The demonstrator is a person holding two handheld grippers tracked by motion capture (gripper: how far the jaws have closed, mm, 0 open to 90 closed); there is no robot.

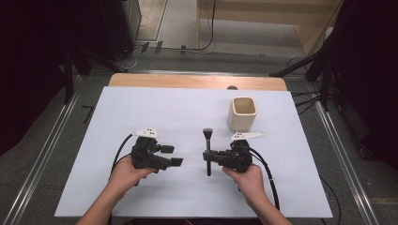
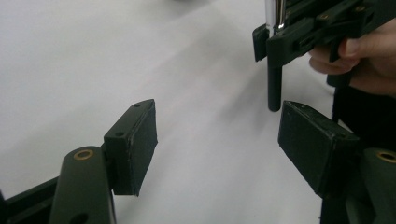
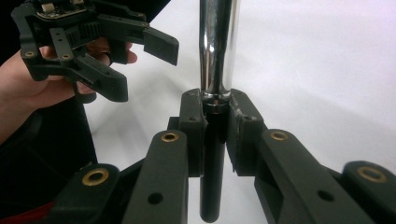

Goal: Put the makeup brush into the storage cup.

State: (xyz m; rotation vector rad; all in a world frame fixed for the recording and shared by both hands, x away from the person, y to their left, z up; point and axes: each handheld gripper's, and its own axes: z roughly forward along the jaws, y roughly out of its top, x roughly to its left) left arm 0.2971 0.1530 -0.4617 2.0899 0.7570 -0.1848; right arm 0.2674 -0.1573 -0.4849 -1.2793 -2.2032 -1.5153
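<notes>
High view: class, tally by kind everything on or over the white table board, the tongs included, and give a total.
Tongs: 2, the left tongs open with nothing between the pads, the right tongs shut on the brush
Brush: 1, black handle, chrome ferrule
Cup: 1, cream, square-mouthed, upright on the white board
Total: 4
</notes>
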